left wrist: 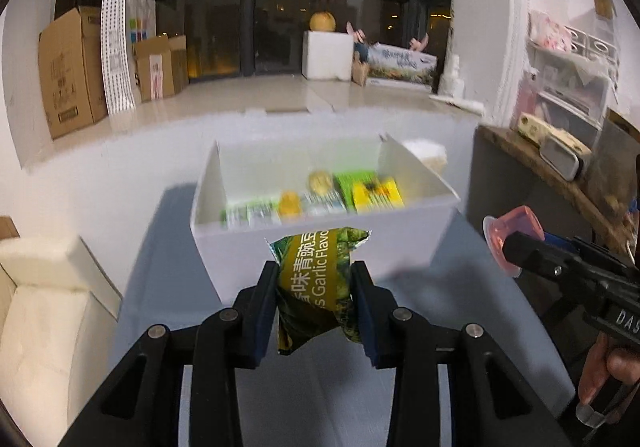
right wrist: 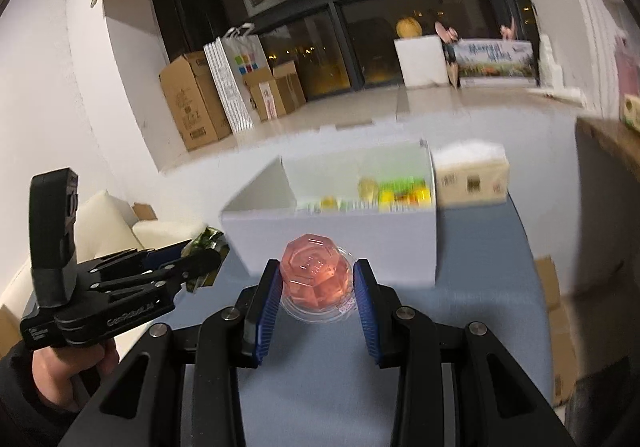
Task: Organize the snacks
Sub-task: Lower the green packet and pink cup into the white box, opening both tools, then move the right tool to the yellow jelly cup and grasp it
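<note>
My left gripper (left wrist: 316, 287) is shut on a green garlic-flavour pea snack packet (left wrist: 316, 279), held above the blue table just in front of the white box (left wrist: 320, 247). My right gripper (right wrist: 316, 283) is shut on a pink jelly cup (right wrist: 316, 275), also held in front of the white box (right wrist: 340, 243). The box holds several green and yellow snack packs (left wrist: 360, 193). In the right wrist view the left gripper (right wrist: 200, 263) shows at the left with the packet (right wrist: 208, 241). In the left wrist view the right gripper (left wrist: 516, 247) shows at the right with the cup (left wrist: 508, 231).
A tissue box (right wrist: 472, 175) stands behind the white box on the right. A wooden shelf (left wrist: 532, 163) with a cheese-patterned object is at the right. A cream sofa (left wrist: 44, 307) is at the left. Cardboard boxes (left wrist: 72, 71) stand on the floor by the window.
</note>
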A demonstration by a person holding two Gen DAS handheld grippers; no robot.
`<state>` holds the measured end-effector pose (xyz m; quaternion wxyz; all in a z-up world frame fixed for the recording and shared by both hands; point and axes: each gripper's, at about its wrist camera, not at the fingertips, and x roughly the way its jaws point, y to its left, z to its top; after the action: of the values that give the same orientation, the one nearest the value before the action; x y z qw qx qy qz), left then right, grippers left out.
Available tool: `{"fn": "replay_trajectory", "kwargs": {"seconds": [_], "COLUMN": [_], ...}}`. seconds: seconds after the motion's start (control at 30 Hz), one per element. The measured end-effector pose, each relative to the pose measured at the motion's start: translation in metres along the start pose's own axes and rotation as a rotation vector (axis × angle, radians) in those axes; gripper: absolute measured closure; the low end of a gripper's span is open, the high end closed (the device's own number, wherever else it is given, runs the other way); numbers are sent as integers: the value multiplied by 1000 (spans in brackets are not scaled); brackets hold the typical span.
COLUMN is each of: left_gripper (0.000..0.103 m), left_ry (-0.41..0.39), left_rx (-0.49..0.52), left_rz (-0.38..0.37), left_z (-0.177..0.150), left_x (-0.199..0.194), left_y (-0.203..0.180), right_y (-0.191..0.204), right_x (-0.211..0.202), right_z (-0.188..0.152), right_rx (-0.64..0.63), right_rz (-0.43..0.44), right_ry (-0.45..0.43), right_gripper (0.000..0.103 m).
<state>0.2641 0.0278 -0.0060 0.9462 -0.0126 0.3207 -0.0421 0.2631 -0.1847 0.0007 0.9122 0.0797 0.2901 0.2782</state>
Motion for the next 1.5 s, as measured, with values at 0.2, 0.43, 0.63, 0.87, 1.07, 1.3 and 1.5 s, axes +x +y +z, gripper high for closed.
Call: {"fn": "replay_trajectory", "kwargs": {"seconds": [0.2,0.43,0.63,0.87,1.07,1.3,1.5], "left_gripper": [63,55,0,0,0,0,0], "left_ry": [-12,29,95,92,56,34,50], "left_rx": [-4,13,5,23,-10,-59,-86], "left_rz": [24,23,24,20,1,-43,-63], "left_z": [54,82,70,52,32,-33,-92], "left_x": [39,96,133,121,71,1,-35], "left_y": [23,34,42,37,32,25,16], "right_y": [-17,-32,-49,-40,-24,-16,-14], "right_x": [51,117,138,117,67,29,48], "right_z": [53,79,75,65,45,-18,-72], "right_rx": [26,4,33,15,56,102,115], "right_rz": [-17,-48,-82,-72,-12,-19,-64], "right_ry": [2,63,65,55,15,67,184], "right_gripper": [63,63,11,0,0,0,0]}}
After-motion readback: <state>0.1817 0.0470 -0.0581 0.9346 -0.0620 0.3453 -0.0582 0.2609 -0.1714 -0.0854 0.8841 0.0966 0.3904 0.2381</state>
